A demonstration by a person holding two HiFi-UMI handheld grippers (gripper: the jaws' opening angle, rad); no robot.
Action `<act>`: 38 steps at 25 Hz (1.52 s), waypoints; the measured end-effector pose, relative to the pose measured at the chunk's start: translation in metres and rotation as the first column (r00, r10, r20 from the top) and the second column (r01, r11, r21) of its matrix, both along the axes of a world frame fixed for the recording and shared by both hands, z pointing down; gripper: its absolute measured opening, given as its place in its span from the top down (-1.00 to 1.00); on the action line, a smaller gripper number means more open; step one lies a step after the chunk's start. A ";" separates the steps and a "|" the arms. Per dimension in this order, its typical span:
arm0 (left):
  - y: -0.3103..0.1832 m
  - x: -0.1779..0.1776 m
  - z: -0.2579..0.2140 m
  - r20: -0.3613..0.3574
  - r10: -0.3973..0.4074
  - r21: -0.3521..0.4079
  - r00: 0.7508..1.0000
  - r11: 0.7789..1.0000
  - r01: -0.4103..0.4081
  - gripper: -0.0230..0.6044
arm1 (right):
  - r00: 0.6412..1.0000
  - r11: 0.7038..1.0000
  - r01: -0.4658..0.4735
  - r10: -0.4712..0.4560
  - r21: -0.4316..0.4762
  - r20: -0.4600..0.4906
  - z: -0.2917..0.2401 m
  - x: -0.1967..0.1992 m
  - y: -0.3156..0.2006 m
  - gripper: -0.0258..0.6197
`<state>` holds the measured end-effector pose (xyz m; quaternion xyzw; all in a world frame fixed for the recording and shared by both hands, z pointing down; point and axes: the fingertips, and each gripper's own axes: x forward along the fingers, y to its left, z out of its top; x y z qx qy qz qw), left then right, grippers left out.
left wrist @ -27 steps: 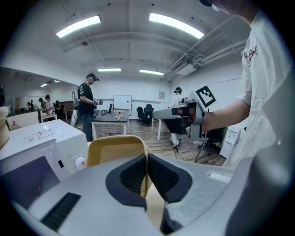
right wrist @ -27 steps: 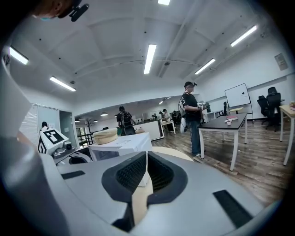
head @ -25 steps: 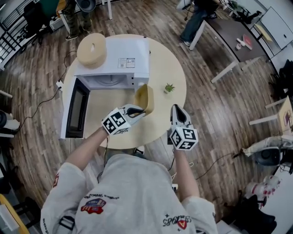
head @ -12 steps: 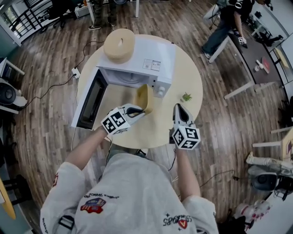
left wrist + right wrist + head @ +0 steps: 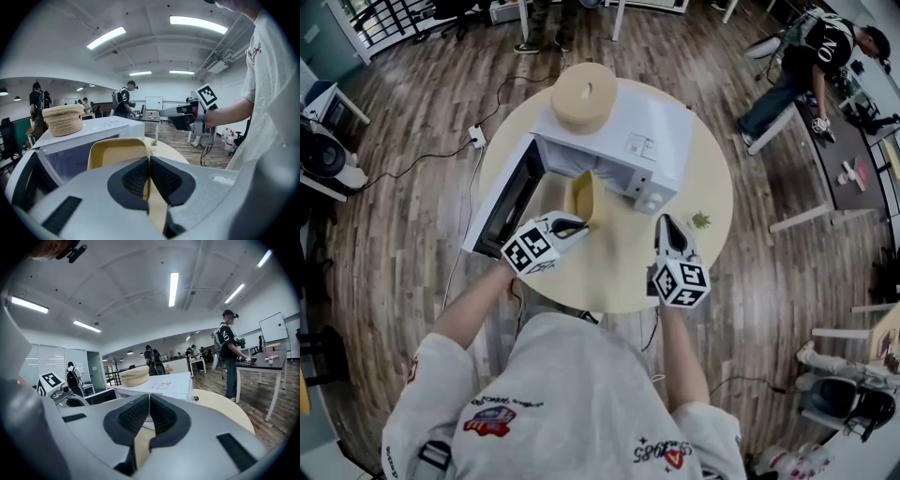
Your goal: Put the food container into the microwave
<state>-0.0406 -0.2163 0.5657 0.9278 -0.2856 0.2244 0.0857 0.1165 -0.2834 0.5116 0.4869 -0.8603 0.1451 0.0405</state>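
In the head view, the white box-shaped microwave (image 5: 619, 141) showed only its top and its open door. Its cavity was hidden beneath, and the label print at the top's 2 o'clock corner was too small to read. The left gripper (image 5: 578, 225) covered the 7 o'clock end of the tan plastic food container (image 5: 584, 192). A person (image 5: 539, 23) at 12 o'clock was cut off by the edge, with only legs showing. In the right gripper view, the right gripper (image 5: 149, 404) hid the microwave's front.

The pale-yellow plastic food container (image 5: 584, 197) is tipped on edge above the round counter (image 5: 623, 274), just before the white microwave (image 5: 623, 141). Its door (image 5: 508, 199) stands wide open.
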 end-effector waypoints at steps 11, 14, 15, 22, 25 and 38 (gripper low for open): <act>-0.010 -0.047 -0.002 0.057 -0.083 0.024 0.995 0.996 0.082 0.88 | 0.998 0.998 0.055 -0.055 -0.005 -0.003 0.006 -0.030 -0.006 0.92; -0.009 -0.044 -0.001 0.072 -0.066 0.025 0.995 0.998 0.064 0.88 | 0.999 0.999 0.049 -0.049 -0.009 -0.005 0.006 -0.027 -0.006 0.92; -0.009 -0.043 0.001 0.083 -0.058 0.018 0.995 0.998 0.057 0.88 | 0.999 0.999 0.044 -0.044 -0.012 -0.004 0.006 -0.025 -0.006 0.92; -0.013 -0.039 0.034 0.234 0.016 -0.014 0.972 1.000 -0.013 0.88 | 1.000 1.000 0.006 -0.006 -0.022 0.004 0.012 -0.010 -0.001 0.92; -0.020 -0.034 0.046 0.297 0.059 -0.009 0.953 0.998 -0.059 0.88 | 1.000 0.999 -0.021 0.021 -0.027 0.006 0.013 0.001 0.002 0.92; -0.058 -0.022 0.101 0.576 0.200 -0.005 0.793 0.970 -0.241 0.88 | 0.995 0.993 -0.099 0.100 -0.070 0.001 0.036 0.036 0.018 0.93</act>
